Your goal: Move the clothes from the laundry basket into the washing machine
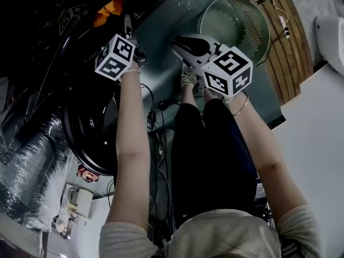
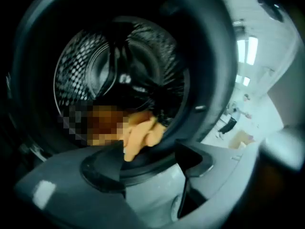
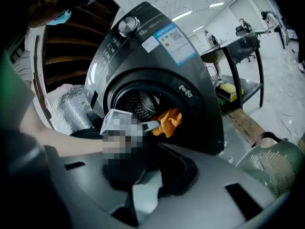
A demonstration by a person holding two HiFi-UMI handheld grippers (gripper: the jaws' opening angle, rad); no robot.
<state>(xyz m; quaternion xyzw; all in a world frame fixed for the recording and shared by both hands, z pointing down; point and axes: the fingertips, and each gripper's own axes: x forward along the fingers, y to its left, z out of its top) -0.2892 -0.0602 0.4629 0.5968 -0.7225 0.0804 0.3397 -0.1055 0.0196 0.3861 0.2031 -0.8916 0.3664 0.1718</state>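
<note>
The washing machine [image 3: 157, 56] stands with its round door [image 1: 88, 138] swung open. An orange cloth [image 2: 140, 133] lies over the lower rim of the drum opening [image 2: 119, 70], and it also shows as an orange cloth [image 3: 169, 120] in the right gripper view. My left gripper [image 2: 147, 161] is at the opening, open, with nothing between its jaws. In the head view the left gripper [image 1: 129, 30] sits just short of the orange cloth [image 1: 110, 7]. My right gripper [image 3: 150, 175] is held back from the machine, shut on a black-and-white garment [image 3: 143, 190].
The green mesh laundry basket [image 1: 234, 23] stands on the floor to the right of the machine; I cannot see anything in it. A silver vent hose [image 1: 32, 155] lies left of the door. Cables [image 1: 158, 144] run on the floor by the person's legs. A trolley [image 3: 238, 75] stands behind.
</note>
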